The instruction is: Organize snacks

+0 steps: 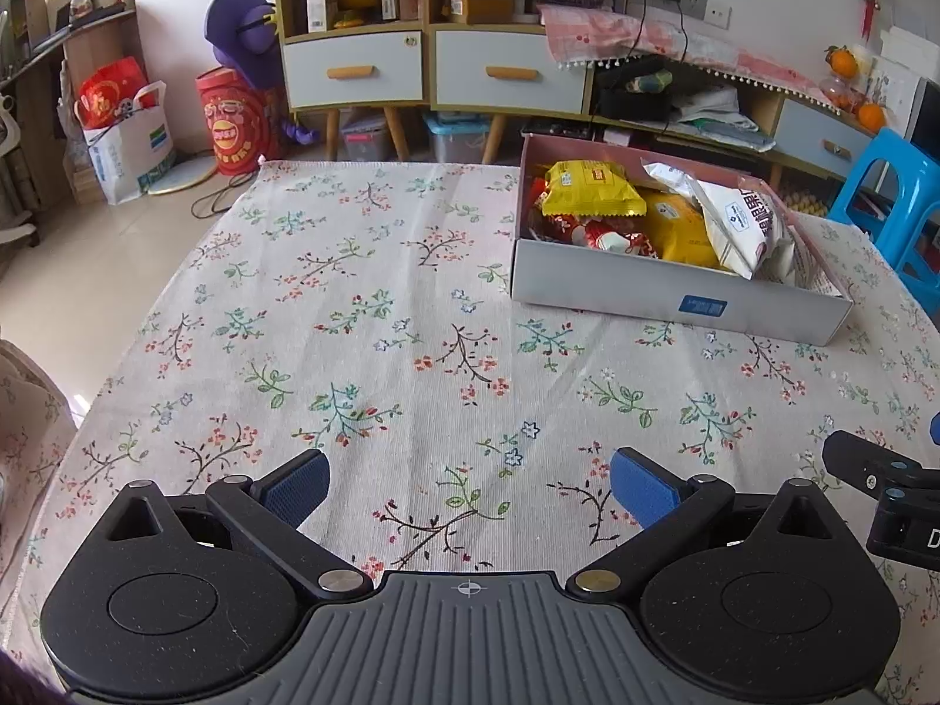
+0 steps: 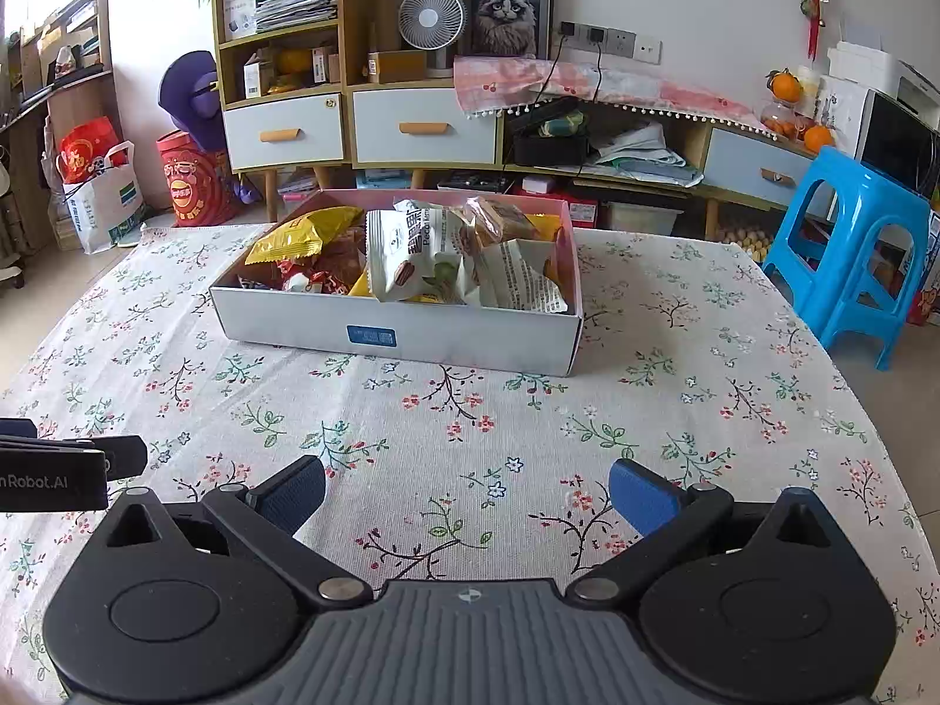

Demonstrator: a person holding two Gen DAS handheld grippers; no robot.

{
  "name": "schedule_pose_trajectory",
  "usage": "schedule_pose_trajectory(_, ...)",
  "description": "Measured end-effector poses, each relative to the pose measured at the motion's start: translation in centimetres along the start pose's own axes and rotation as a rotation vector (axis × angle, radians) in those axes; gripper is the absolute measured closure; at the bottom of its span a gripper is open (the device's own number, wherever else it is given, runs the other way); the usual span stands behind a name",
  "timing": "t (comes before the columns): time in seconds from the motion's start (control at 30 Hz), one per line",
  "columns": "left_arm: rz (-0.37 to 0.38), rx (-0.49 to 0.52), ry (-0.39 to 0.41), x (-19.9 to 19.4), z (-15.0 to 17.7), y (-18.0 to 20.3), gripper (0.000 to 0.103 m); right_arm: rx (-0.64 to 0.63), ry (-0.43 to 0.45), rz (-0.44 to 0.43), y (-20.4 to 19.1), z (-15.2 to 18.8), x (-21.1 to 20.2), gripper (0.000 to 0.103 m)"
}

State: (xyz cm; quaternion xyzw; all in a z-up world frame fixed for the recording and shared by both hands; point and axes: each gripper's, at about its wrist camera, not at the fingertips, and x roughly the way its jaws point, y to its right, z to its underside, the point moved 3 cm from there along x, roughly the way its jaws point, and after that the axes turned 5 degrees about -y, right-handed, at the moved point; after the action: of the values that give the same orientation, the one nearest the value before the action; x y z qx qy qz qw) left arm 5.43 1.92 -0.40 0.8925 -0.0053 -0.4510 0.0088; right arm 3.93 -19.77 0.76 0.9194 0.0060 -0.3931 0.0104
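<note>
A shallow cardboard box (image 2: 458,346) with a pink inside stands on the floral tablecloth (image 2: 411,429); it also shows in the left wrist view (image 1: 617,288). It holds several snack packs: a yellow pack (image 2: 299,238), a white nut pack (image 2: 411,252) and red wrapped sweets (image 2: 305,281). In the left wrist view the yellow pack (image 1: 590,191) and a white pack (image 1: 740,223) show. My left gripper (image 1: 470,484) is open and empty, low over the cloth, left of and nearer than the box. My right gripper (image 2: 467,490) is open and empty, in front of the box.
A blue plastic stool (image 2: 852,241) stands right of the table. Cabinets with drawers (image 2: 423,123), a fan (image 2: 429,17) and a cat picture line the far wall. Bags (image 2: 100,194) and a red tub (image 2: 191,188) sit on the floor at left.
</note>
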Motion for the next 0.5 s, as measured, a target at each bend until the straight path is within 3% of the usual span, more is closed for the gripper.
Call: schedule_pose_trajectory(0.5,0.002,0.002,-0.007,0.19,0.28,0.11,0.001,-0.012,-0.001,0.011,-0.09,0.06,-0.11,0.01)
